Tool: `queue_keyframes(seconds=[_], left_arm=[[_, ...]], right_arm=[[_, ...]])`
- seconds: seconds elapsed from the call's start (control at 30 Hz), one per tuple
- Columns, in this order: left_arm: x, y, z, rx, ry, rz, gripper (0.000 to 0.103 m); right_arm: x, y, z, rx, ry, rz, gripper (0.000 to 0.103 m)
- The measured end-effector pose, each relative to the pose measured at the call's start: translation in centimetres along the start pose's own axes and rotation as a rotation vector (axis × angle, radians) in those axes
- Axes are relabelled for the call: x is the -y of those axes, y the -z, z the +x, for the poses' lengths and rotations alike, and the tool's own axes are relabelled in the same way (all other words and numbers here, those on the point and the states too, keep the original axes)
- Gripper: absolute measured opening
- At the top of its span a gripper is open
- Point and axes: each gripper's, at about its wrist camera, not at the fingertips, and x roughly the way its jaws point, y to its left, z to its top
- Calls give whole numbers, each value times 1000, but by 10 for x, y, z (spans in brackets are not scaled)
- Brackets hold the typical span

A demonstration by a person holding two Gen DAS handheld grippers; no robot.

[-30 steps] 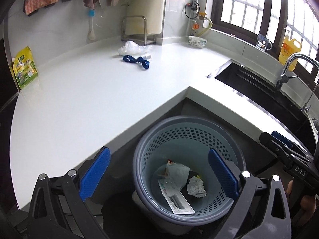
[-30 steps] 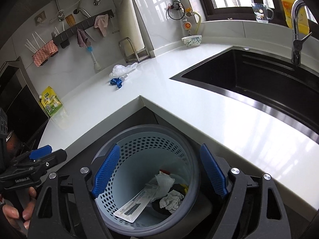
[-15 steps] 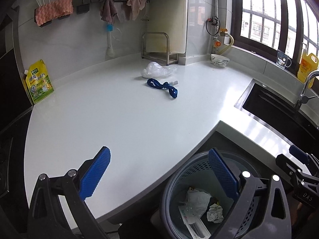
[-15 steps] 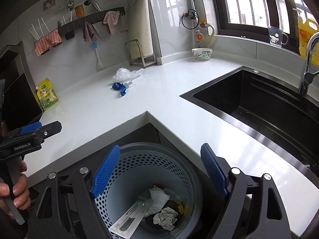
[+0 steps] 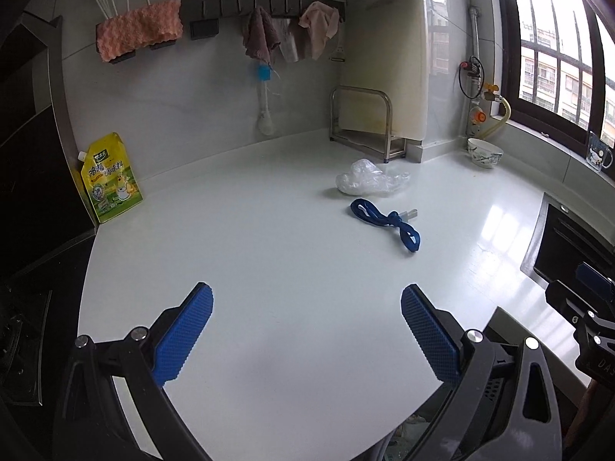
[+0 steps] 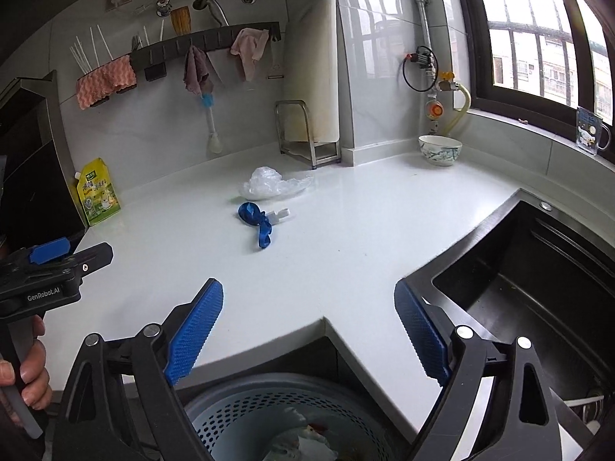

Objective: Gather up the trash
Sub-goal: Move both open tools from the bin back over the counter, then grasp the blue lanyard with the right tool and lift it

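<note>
A crumpled clear plastic bag (image 5: 369, 182) (image 6: 275, 186) lies on the white counter near the back wall. A blue strap with a small white clip (image 5: 386, 223) (image 6: 258, 223) lies just in front of it. My left gripper (image 5: 305, 330) is open and empty, above the counter's near part, well short of both. My right gripper (image 6: 307, 330) is open and empty over the counter's inner corner. The grey-blue trash basket (image 6: 250, 399) with paper scraps inside sits below the counter edge under it.
A black sink (image 6: 538, 299) is sunk into the counter at right. A yellow pouch (image 5: 109, 180) leans on the left wall. A metal rack with a cutting board (image 5: 369, 126) and a bowl (image 5: 485, 153) stand at the back. Cloths hang on a wall rail (image 5: 246, 4).
Both grippers have risen from looking down into the trash basket to facing across the counter. The left one has moved forward over the countertop. Both stay open and empty.
</note>
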Motion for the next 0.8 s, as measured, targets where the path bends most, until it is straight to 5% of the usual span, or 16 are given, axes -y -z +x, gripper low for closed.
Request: queue_keyframes(seconds=[0.37, 0.8], left_arm=[[-20, -49, 64, -13, -73, -65, 96], [-30, -55, 139, -132, -129, -111, 96]], right_arm=[[-33, -79, 130, -132, -116, -249, 87], [-49, -83, 241, -343, -152, -395, 86]])
